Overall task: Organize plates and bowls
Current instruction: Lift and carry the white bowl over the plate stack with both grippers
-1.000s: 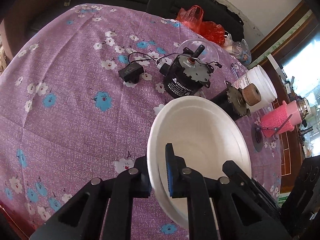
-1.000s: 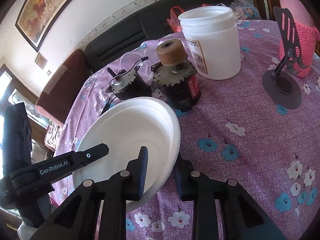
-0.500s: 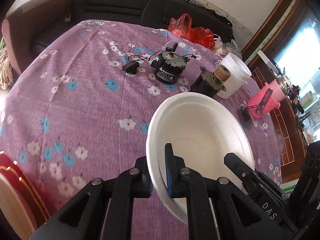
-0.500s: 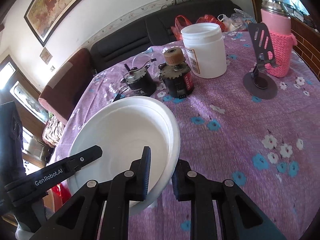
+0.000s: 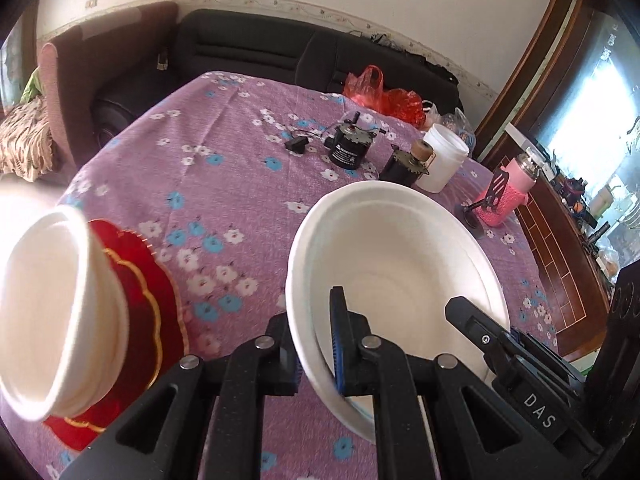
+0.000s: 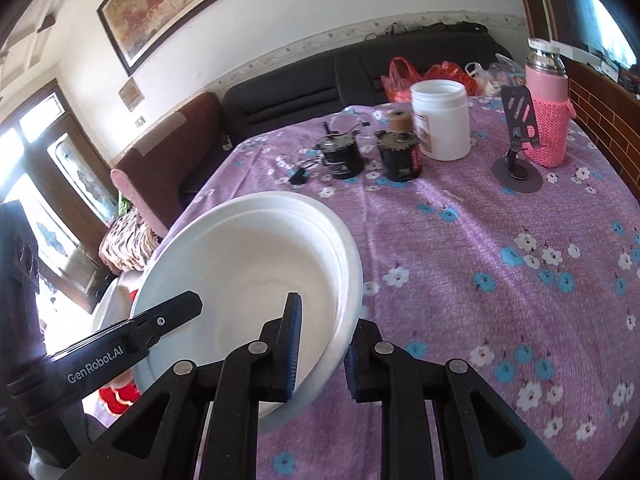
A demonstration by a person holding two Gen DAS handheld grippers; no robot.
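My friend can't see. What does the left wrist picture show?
Two black tools, the left tool and the right tool, pinch opposite rims of a white bowl above a purple flowered tablecloth. Left sits another white bowl on a red plate.

The round white foam bowl (image 5: 400, 264) sits over a purple tablecloth (image 5: 240, 168) dotted with little white and blue flowers. Left of the bowl lies a red cloth mat (image 5: 140, 312) with wavy gold lines. Far behind the bowl stand a white plastic jar (image 6: 440, 124) and a bottle in a pink knitted cover (image 6: 546, 128). The black plastic grippers have blue pads (image 6: 294, 344).
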